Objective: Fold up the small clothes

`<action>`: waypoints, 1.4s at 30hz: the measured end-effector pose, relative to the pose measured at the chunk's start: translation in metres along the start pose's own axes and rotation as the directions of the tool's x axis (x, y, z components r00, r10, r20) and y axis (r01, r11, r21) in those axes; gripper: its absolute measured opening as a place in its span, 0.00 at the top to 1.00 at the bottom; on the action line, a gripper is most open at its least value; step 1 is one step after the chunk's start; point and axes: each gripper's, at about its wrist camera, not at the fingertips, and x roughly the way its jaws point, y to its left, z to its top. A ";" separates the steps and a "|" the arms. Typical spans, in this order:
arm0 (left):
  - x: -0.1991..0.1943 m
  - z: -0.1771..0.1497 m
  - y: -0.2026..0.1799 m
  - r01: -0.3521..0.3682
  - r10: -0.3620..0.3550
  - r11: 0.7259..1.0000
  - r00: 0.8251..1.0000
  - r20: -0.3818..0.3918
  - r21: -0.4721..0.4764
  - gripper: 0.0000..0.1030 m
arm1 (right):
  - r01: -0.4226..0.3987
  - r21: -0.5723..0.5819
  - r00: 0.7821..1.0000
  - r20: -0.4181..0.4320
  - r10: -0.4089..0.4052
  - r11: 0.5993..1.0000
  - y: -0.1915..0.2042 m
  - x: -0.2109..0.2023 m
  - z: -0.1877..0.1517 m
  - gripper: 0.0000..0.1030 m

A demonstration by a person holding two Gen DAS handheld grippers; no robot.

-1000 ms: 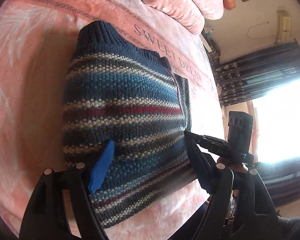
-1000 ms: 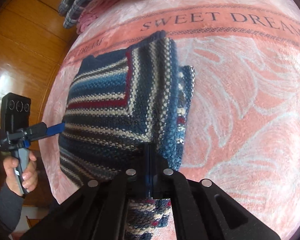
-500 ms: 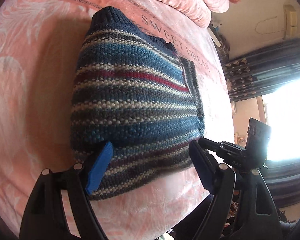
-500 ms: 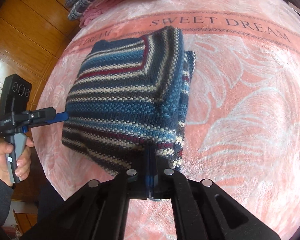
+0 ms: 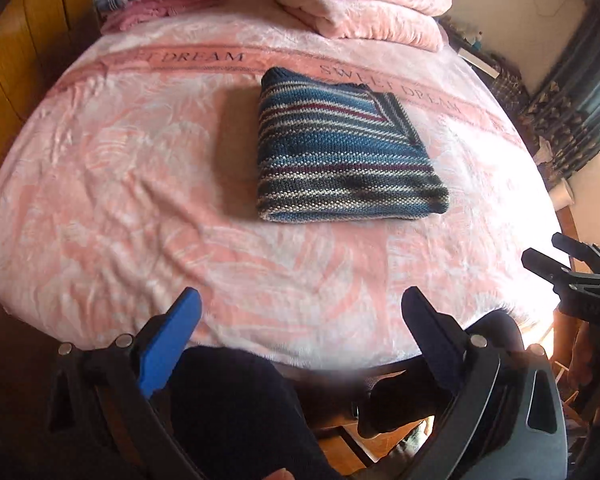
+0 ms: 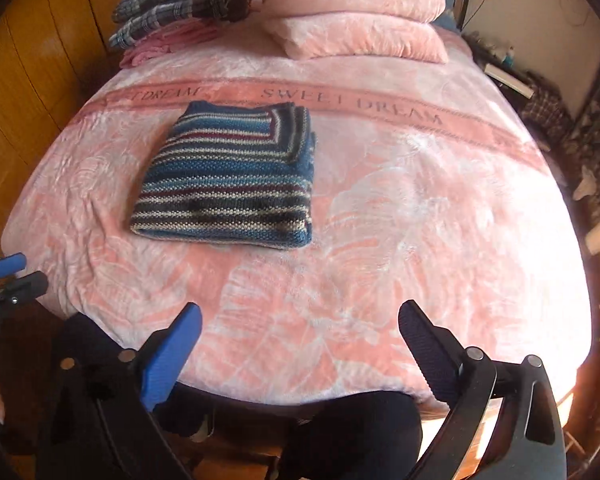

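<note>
Striped knit sweater [image 5: 340,152] lies folded into a compact rectangle on the pink blanket [image 5: 140,200] covering the bed. Stripes: blue, navy, white, maroon. Its far edge touches the printed band reading "SWEET DREAM" [image 6: 352,104]. In the left wrist view the sweater sits near mid-bed, slightly right of centre; in the right wrist view it sits left of centre. Top layer looks flat; on the right side an angled fold shows, stripes meeting at a diagonal.

Left claw [image 5: 300,316]: fingers spread wide, nothing between them, held above the near edge of the bed and well apart from the sweater. One blue pad [image 5: 168,344] faces the camera.

Right claw [image 6: 300,324]: also spread wide, holding nothing, above the near edge of the bed, well apart from the sweater.

Each claw appears at the margin of the other's view: the right one at the right edge of the left wrist view, the left one at the left edge of the right wrist view.

At the head of the bed: two stacked pink pillows [image 6: 356,20]; to their left a pile of plaid fabric [image 6: 172,8] over pink cloth. Wooden panelling [image 6: 40,60] runs along the left side. Dark-clothed legs [image 5: 236,412] of the person show below the claws.
</note>
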 end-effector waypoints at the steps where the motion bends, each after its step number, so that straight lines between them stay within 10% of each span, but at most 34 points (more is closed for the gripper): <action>1: -0.024 -0.005 -0.003 -0.026 0.027 1.000 0.999 0.046 -0.010 0.03 | 0.029 -0.024 0.999 0.027 -0.028 0.999 0.005 -0.020 -0.004 0.04; 7: -0.143 -0.029 -0.021 -0.031 0.038 0.999 0.972 0.234 -0.032 0.03 | -0.050 0.023 0.985 0.168 0.045 0.999 0.015 -0.130 -0.019 0.04; 15: -0.226 -0.054 -0.035 -0.008 0.003 1.000 0.971 0.239 0.021 0.03 | 0.024 0.030 0.966 0.256 -0.031 0.999 0.031 -0.222 -0.037 0.04; 42: -0.216 -0.073 -0.043 -0.006 0.004 1.000 0.987 0.164 0.014 0.03 | 0.022 0.015 0.975 0.219 -0.025 1.000 0.050 -0.223 -0.056 0.04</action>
